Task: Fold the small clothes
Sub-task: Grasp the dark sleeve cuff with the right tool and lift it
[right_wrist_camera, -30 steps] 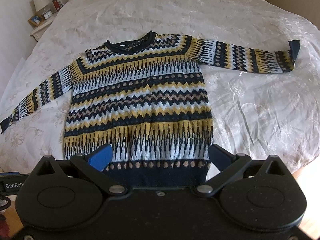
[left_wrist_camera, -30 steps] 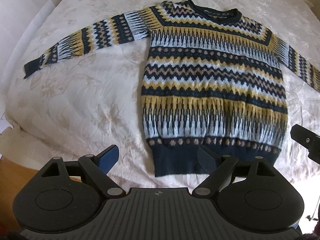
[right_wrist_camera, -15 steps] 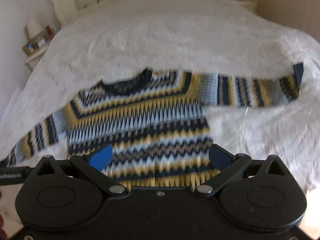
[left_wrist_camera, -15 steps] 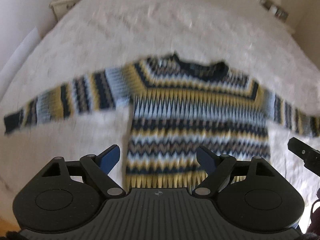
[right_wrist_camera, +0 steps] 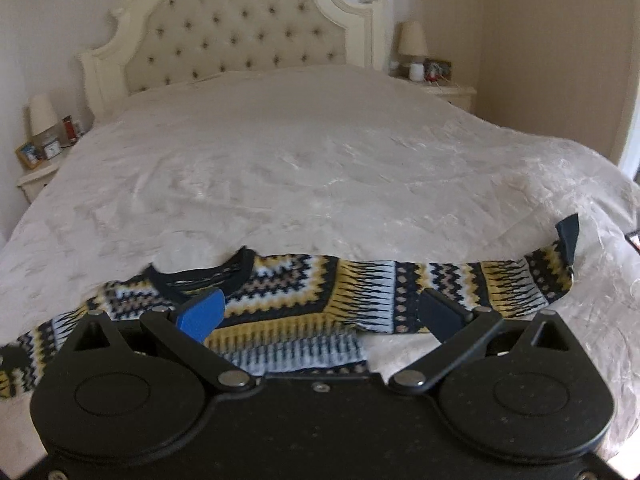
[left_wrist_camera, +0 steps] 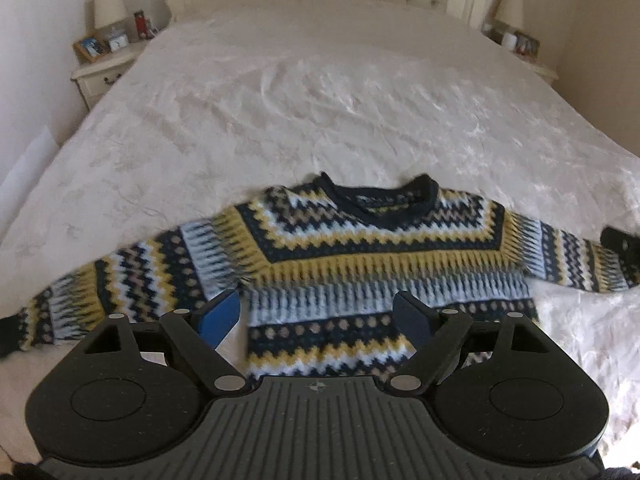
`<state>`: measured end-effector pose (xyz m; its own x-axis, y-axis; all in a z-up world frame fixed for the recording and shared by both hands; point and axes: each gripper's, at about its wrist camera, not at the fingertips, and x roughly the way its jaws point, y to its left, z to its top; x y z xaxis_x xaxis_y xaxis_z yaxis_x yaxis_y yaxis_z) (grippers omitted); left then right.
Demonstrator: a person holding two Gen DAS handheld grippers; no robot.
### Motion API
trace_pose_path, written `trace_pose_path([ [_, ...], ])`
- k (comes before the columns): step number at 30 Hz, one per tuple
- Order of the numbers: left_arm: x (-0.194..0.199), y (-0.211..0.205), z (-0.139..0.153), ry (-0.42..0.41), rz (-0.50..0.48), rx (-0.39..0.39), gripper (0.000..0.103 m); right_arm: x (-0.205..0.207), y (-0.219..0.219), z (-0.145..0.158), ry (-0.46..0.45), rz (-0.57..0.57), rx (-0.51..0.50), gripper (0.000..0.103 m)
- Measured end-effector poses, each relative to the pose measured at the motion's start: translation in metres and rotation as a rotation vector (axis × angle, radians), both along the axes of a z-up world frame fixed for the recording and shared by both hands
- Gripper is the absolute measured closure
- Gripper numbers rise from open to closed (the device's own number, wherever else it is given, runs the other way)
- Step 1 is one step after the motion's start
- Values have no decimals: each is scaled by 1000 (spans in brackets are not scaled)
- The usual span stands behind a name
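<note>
Sweater — knitted, banded in navy, yellow, pale blue and tan — spread flat, front up, on the near part of the white bedspread, collar toward the tufted headboard and both sleeves stretched out to the sides; the dark cuff of one sleeve is turned up near the bed's edge in the right wrist view. Left gripper, jaws spread wide and holding nothing, is poised over the sweater's chest, one blue pad near the armpit seam; right gripper, likewise released and empty, is poised over the collar and shoulder region; whether either touches the knit cannot be told. Nightstands flank the headboard — one with a lamp and small framed items, another with a lamp.
</note>
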<state>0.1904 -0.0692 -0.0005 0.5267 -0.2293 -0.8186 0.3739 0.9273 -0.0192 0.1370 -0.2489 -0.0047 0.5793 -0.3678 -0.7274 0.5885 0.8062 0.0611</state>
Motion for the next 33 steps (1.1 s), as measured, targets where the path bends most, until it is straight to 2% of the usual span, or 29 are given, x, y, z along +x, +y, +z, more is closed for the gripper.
trace_pose_path([
  [4,-3,-9,-9,52,43,-48,20,-1,-34,-11,9,-4,-5,1],
  [8,-11,-25,-14,57,118,-58,20,-5,-78,-26,62,1,-23,1],
  [12,-18,-47,-20,99,160,-31,22,-12,-127,-41,114,-14,-31,1],
  [18,-28,-72,-28,179,211,-12,24,-34,-207,-63,224,-103,-66,1],
  [24,-38,-88,-29,191,239,16,26,-44,-272,-82,292,-188,-126,6],
  [30,-41,-91,-31,220,261,18,27,-42,-313,-108,337,-221,-108,24],
  [32,-43,-91,-32,227,266,13,29,-42,-321,-120,355,-226,-87,39],
  [33,-44,-90,-32,230,267,12,30,-41,-324,-126,359,-225,-67,42],
])
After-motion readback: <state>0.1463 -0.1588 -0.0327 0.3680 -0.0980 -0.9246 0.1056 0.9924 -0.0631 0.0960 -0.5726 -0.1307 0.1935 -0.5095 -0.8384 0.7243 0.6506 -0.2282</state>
